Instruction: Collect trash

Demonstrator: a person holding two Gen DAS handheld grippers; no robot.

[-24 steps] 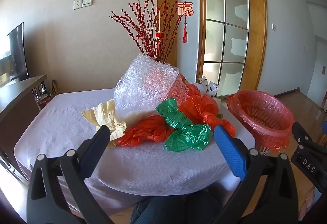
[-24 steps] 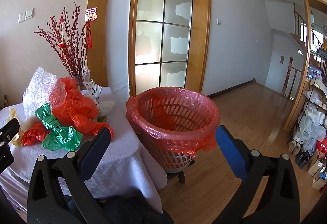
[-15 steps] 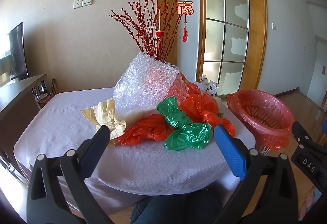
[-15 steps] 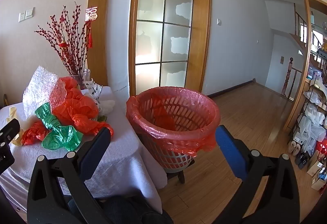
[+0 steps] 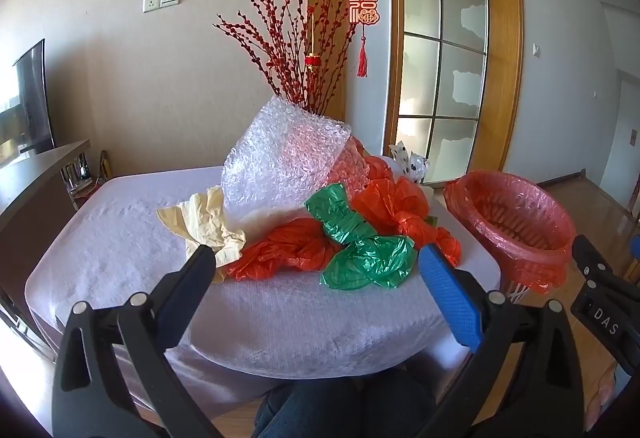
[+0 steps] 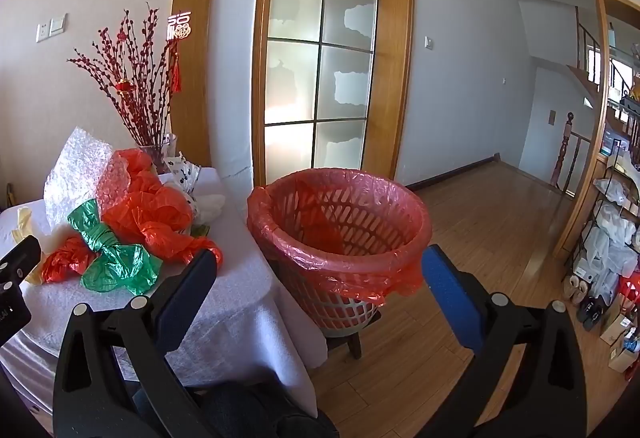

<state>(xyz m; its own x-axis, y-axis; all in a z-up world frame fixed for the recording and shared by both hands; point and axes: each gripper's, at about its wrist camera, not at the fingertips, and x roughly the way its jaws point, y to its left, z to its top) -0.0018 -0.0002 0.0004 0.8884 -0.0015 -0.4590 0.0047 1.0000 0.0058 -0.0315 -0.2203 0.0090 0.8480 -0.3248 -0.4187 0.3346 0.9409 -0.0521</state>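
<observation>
In the left wrist view, the left tongs (image 5: 314, 264) stand wide apart in the lower part of the frame, with nothing between the two fingers. They hang in front of the table (image 5: 120, 250), which has a white cloth over it. In the middle of the frame the trash lies in one heap on the table: a big sheet of bubble wrap (image 5: 284, 158) stands at the back, a crumpled yellow paper (image 5: 204, 222) lies to its left, a red plastic bag (image 5: 288, 252) and a green plastic bag (image 5: 362, 248) lie at the front, and one more orange-red bag (image 5: 394, 206) is to the right. Behind the heap a bunch of red branches (image 5: 296, 50) rises in the upper middle.

In the right wrist view, the right tongs (image 6: 318, 262) are also wide apart and hold nothing. Between and beyond the fingers, in the centre of the frame, stands the basket (image 6: 340, 238) lined with a red bag. It is just beside the right edge of the table, on a small stool (image 6: 354, 344) on the wooden floor (image 6: 480, 238).
</observation>
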